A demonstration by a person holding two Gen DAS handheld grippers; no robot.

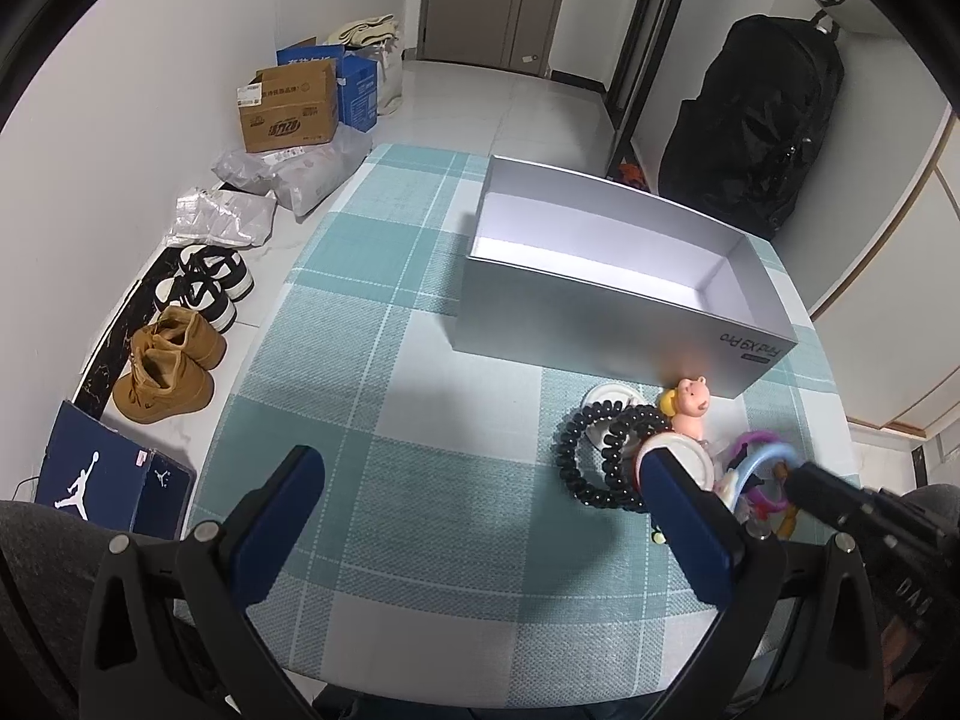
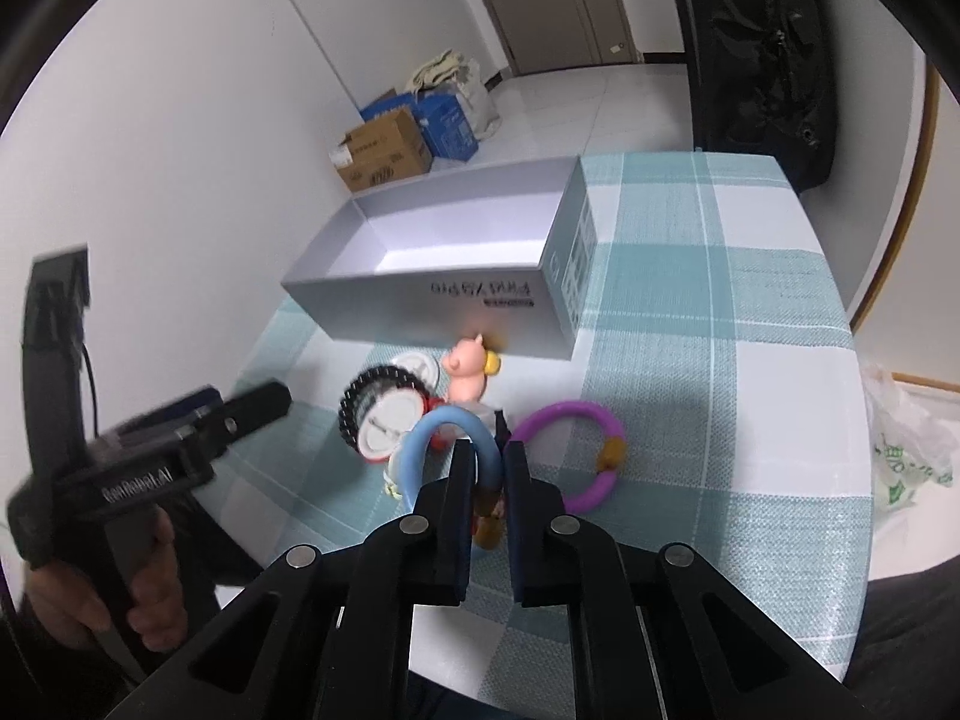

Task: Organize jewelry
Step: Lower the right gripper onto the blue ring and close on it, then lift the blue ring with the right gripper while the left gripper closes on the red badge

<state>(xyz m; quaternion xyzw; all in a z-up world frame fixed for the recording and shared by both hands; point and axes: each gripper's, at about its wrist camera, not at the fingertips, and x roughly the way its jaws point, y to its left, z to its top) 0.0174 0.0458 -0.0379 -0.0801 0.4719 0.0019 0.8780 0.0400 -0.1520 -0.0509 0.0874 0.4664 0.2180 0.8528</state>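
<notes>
An open silver box stands on the checked tablecloth; it also shows in the right wrist view. In front of it lies a heap: a pink pig figure, a black coiled bracelet, a white round piece, a purple ring and a blue ring. My right gripper is shut on the blue ring, which stands up between its fingers. My left gripper is open and empty, left of the heap.
The round table's edge runs close on the right. Shoes, cardboard boxes and bags lie on the floor to the left. A black bag hangs behind the table.
</notes>
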